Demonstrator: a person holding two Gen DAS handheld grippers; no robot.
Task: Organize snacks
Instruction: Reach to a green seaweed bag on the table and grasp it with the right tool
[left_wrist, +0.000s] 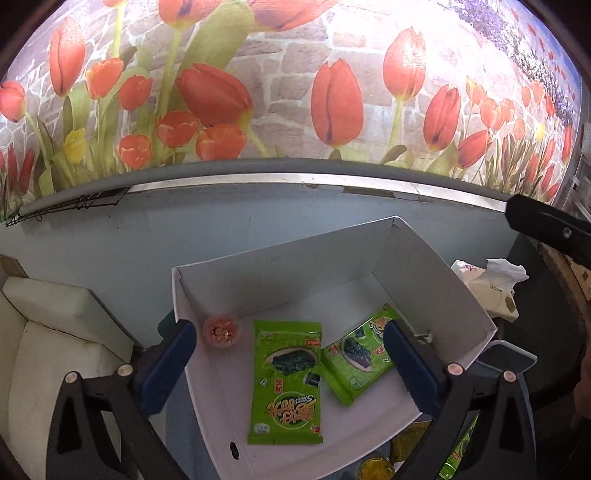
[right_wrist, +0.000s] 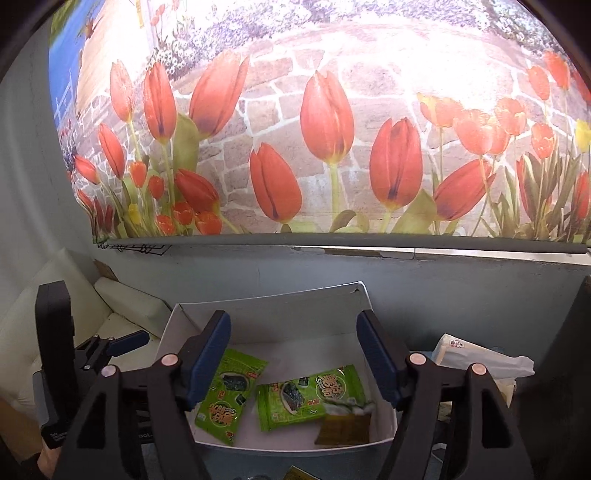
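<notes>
Green packet (left_wrist: 375, 356) (partly hidden), yellow cup (left_wrist: 376, 469) cropped

The green seaweed snack packet (left_wrist: 287, 384) lying in the white box (left_wrist: 424, 266) carries large yellow Chinese characters with a "5" beside them, seen upside down from the left wrist. The second green packet (right_wrist: 310, 397), to its right in the box, shows the same "5" and characters. Smaller print on both is too small to read.
</notes>
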